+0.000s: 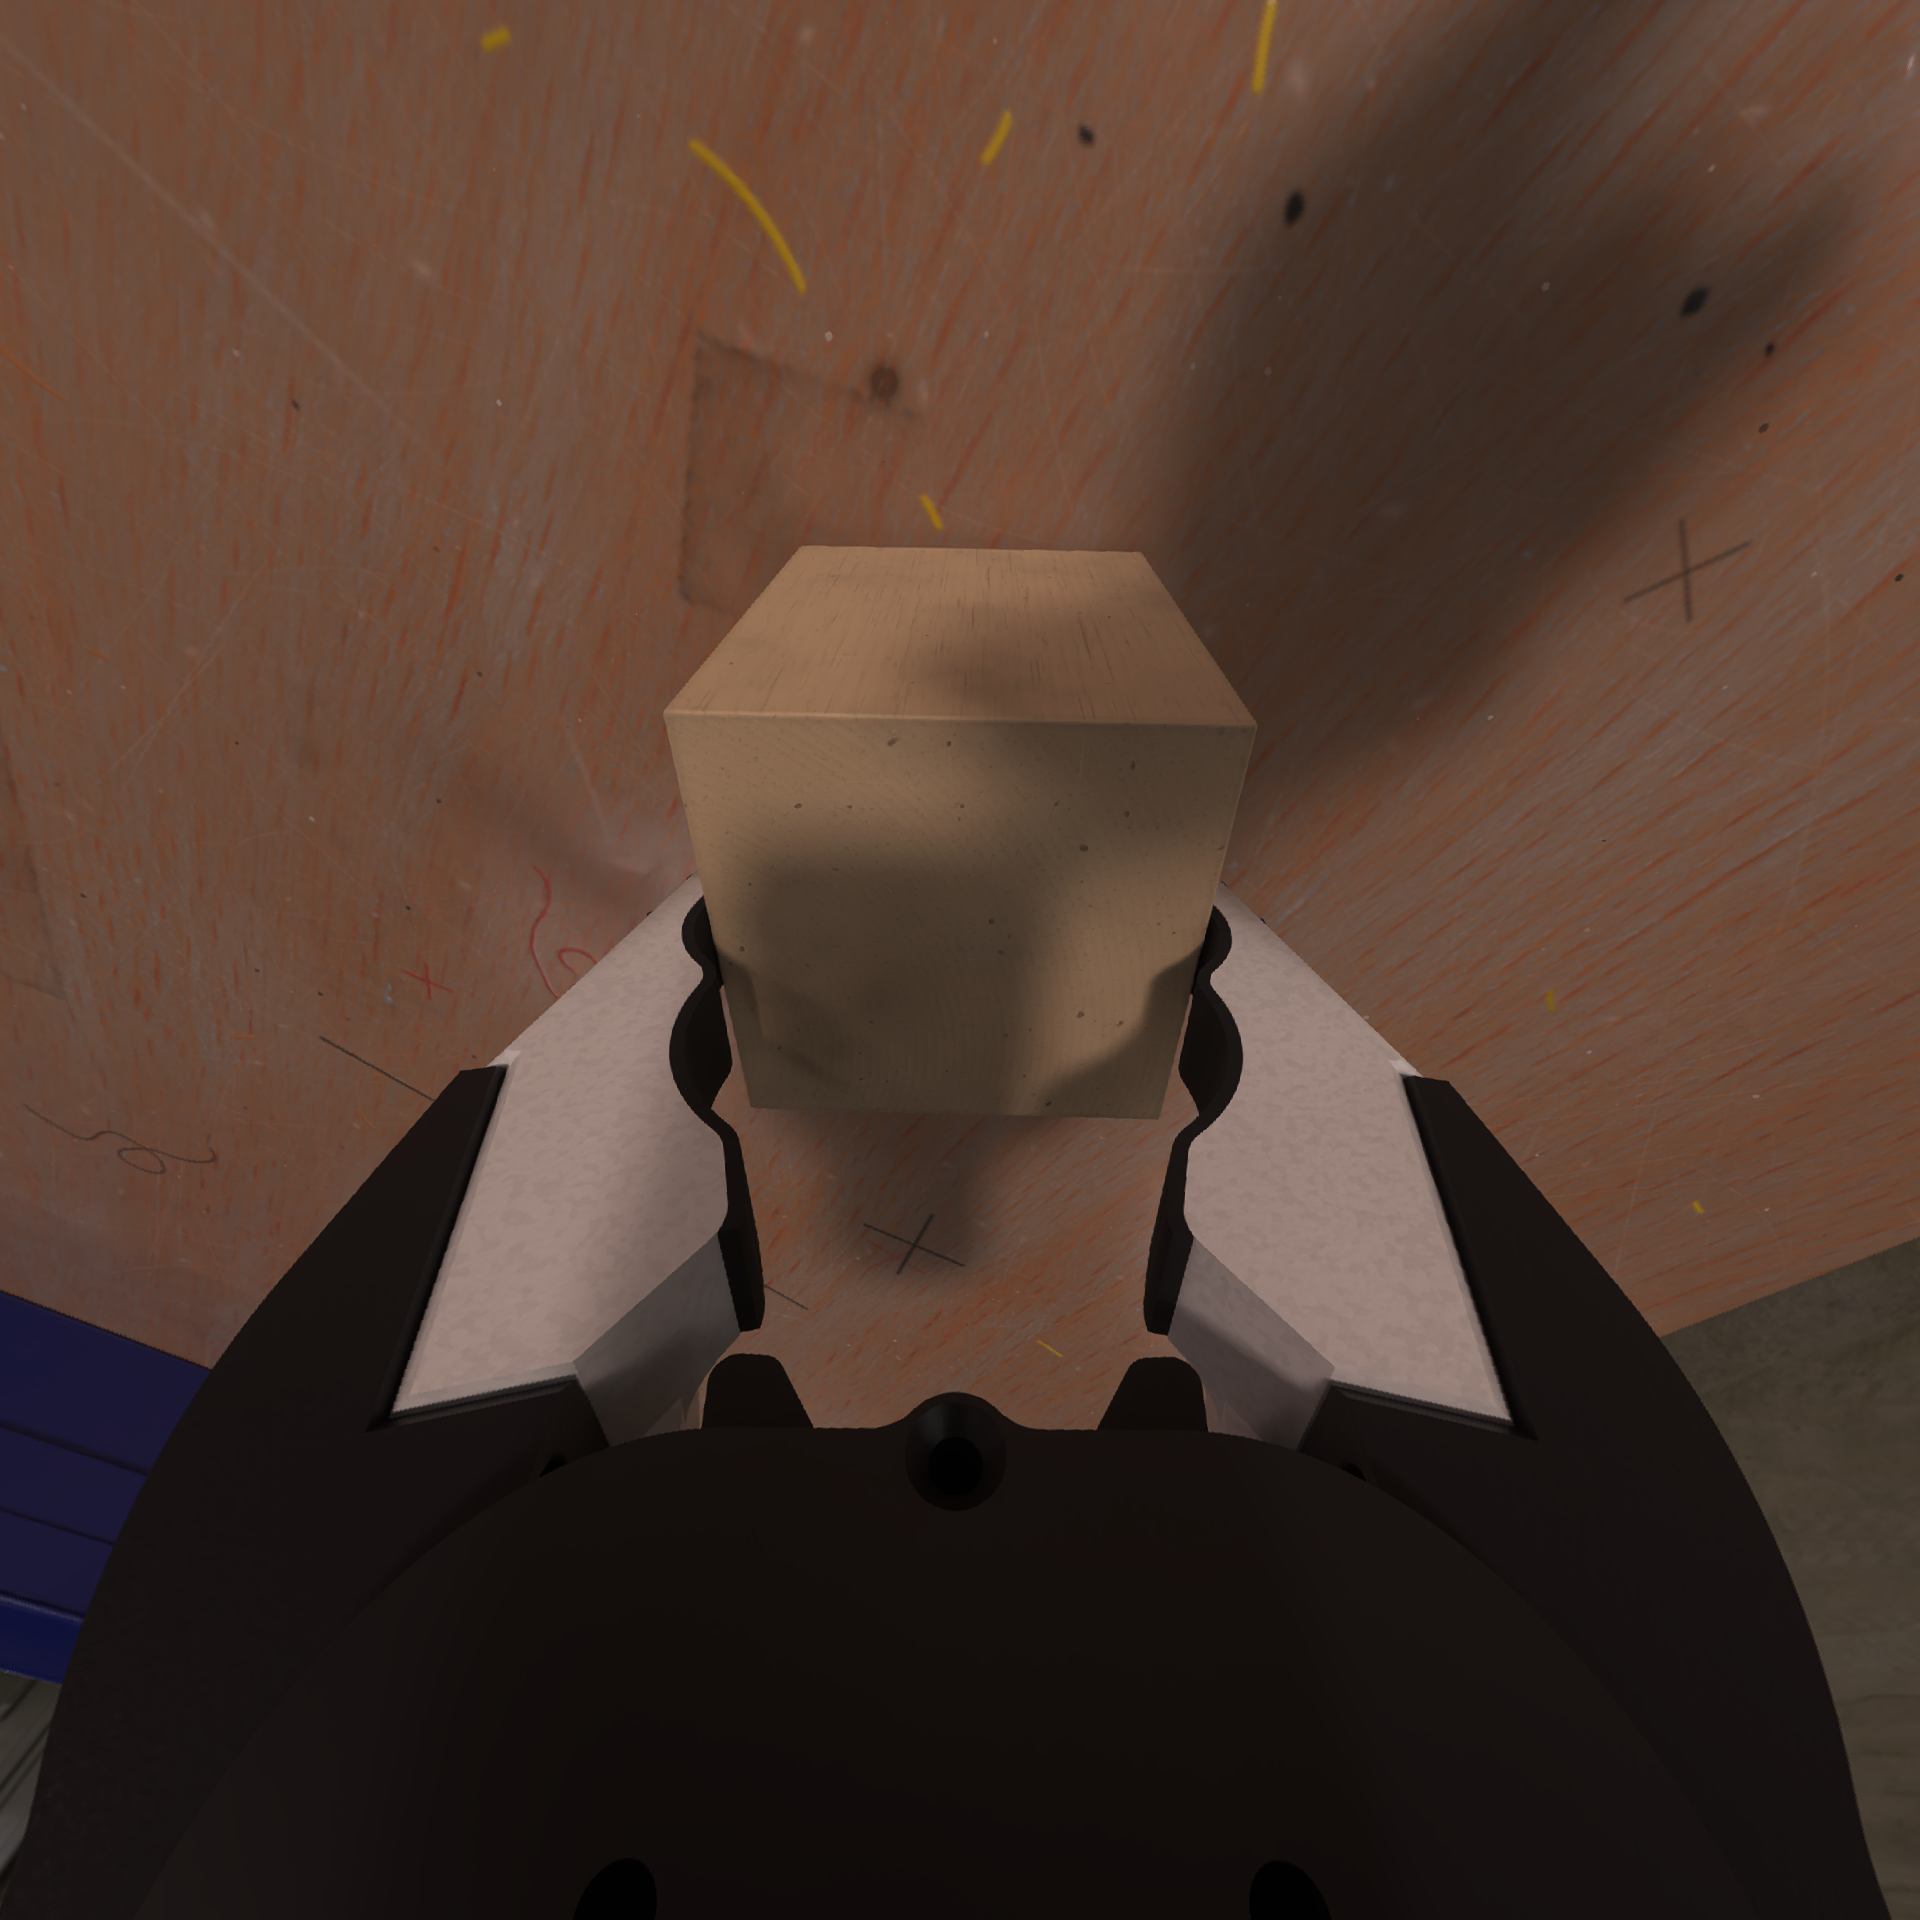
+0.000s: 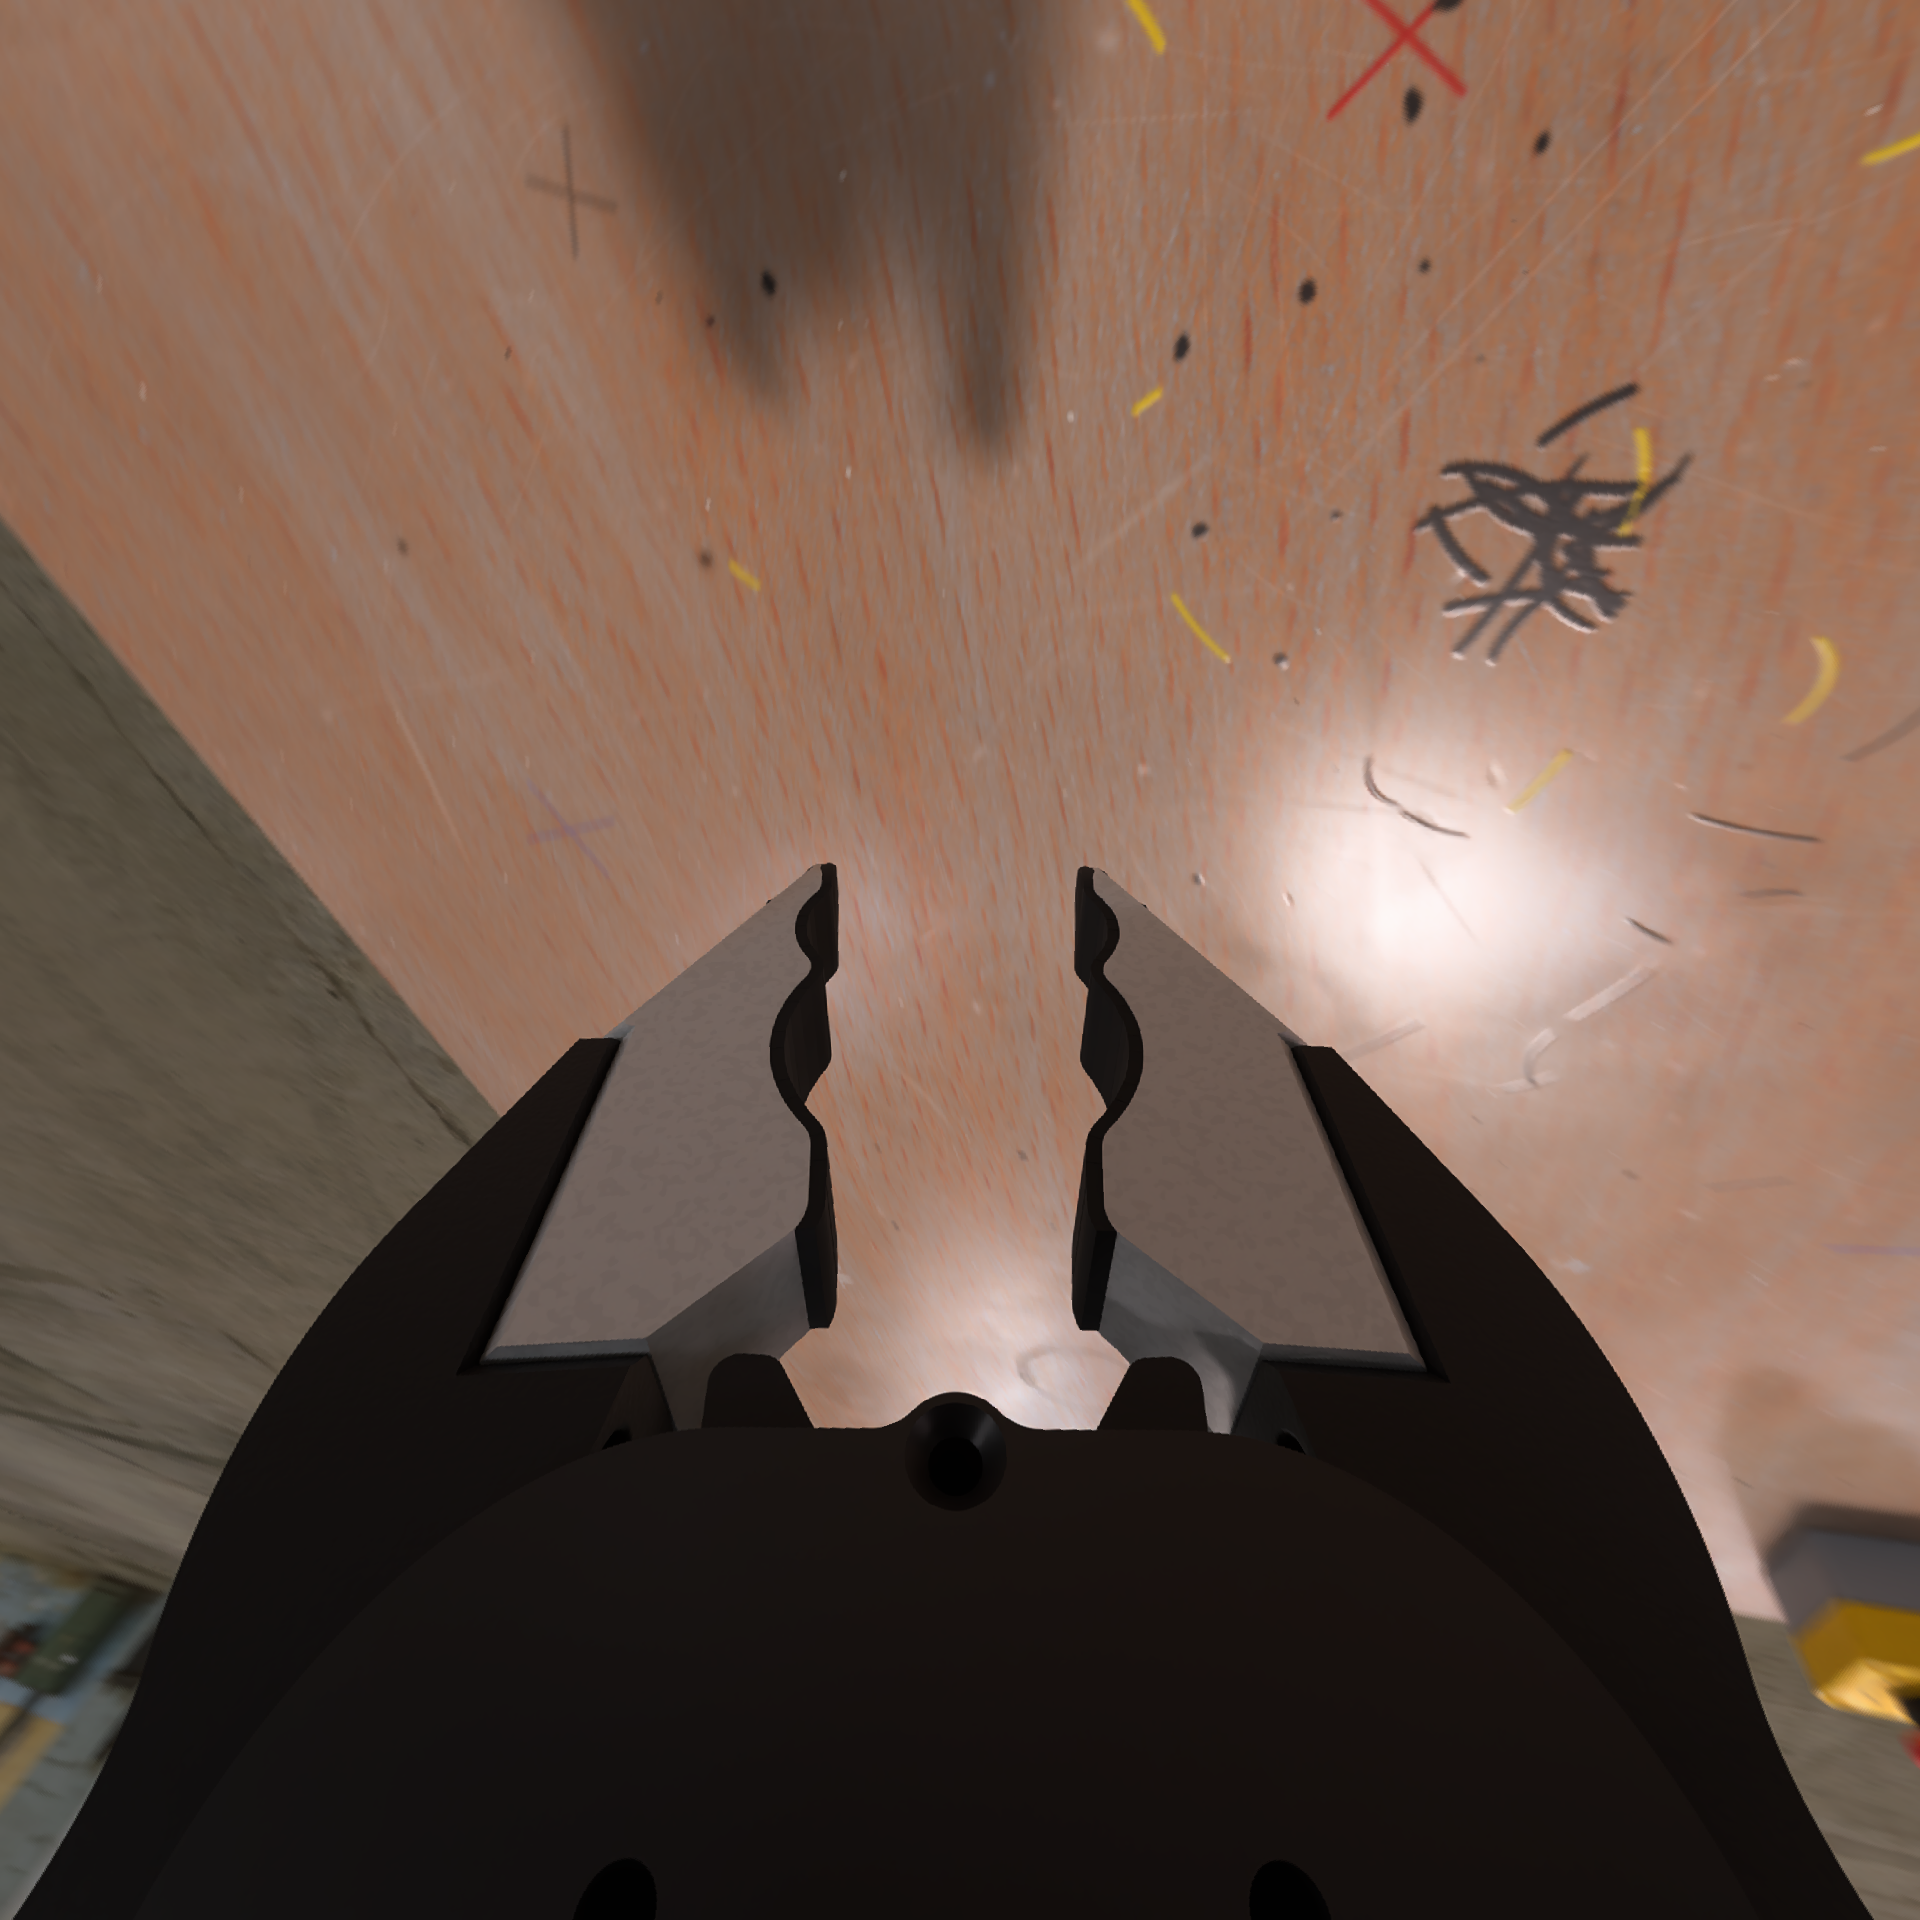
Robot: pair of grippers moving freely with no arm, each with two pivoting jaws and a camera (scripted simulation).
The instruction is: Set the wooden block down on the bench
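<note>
A light wooden block point(image 1: 961, 831) sits between the fingers of my left gripper point(image 1: 956, 914). Both black pads press on its lower sides, so the gripper is shut on it. The block hangs over the scratched orange-brown bench point(image 1: 416, 520), with a soft shadow on the bench under it. How high it is above the bench I cannot tell. My right gripper point(image 2: 956, 878) is open and empty, pointing down at another part of the bench point(image 2: 623, 623). The block does not show in the right wrist view.
The bench edge runs at lower right in the left wrist view, with grey floor point(image 1: 1787, 1434) beyond and a blue object point(image 1: 73, 1455) at lower left. In the right wrist view, grey floor point(image 2: 156, 987) lies left of the bench edge and a yellow-and-grey object point(image 2: 1860, 1662) sits at lower right.
</note>
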